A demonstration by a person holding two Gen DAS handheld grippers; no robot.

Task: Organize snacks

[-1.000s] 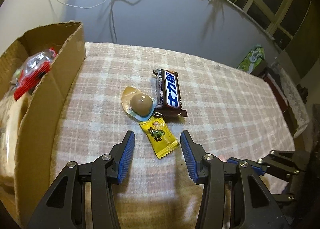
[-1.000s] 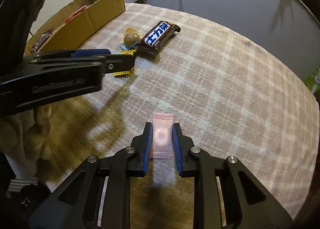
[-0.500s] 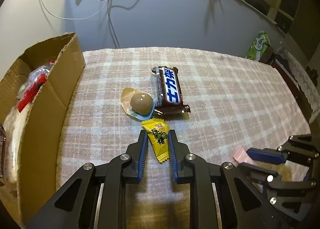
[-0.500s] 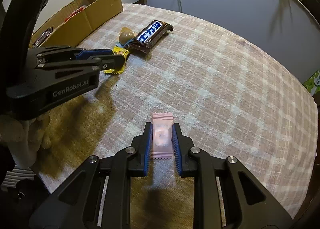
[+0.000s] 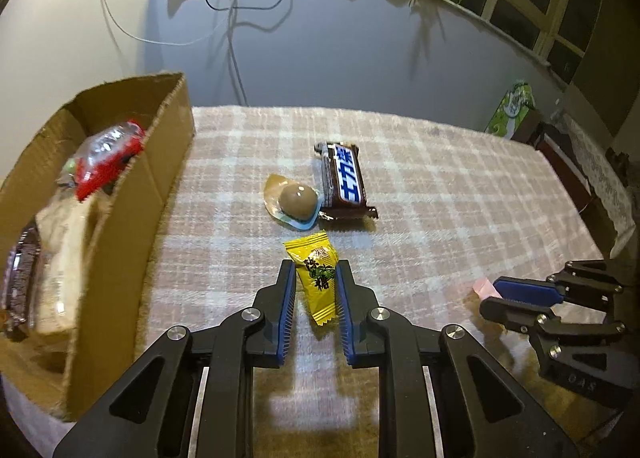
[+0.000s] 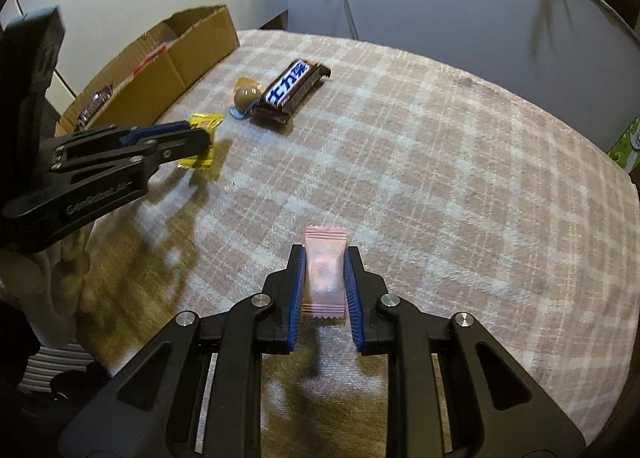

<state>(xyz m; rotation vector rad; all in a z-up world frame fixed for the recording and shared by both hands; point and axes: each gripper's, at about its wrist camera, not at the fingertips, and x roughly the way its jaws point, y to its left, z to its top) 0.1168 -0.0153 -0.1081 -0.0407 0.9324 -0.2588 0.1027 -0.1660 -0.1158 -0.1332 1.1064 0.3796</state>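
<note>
My left gripper (image 5: 316,278) is shut on a yellow candy packet (image 5: 316,278) and holds it above the checked tablecloth; from the right wrist view the gripper (image 6: 200,138) and the packet (image 6: 204,122) show lifted off the cloth. My right gripper (image 6: 325,258) is shut on a pink candy packet (image 6: 325,270); its tip also shows in the left wrist view (image 5: 484,285). A brown chocolate bar (image 5: 344,182) and a round brown sweet (image 5: 297,200) on its wrapper lie side by side beyond the yellow packet. An open cardboard box (image 5: 152,194) with several snacks stands at the left.
The table has a pink checked cloth (image 5: 460,194). A green box (image 5: 514,106) stands beyond the far right edge. A wall with hanging cables rises behind the table. A plant sits on the ledge at the top right.
My left gripper closed on the yellow packet and has lifted it off the cloth. My right gripper keeps its hold on the pink packet.
</note>
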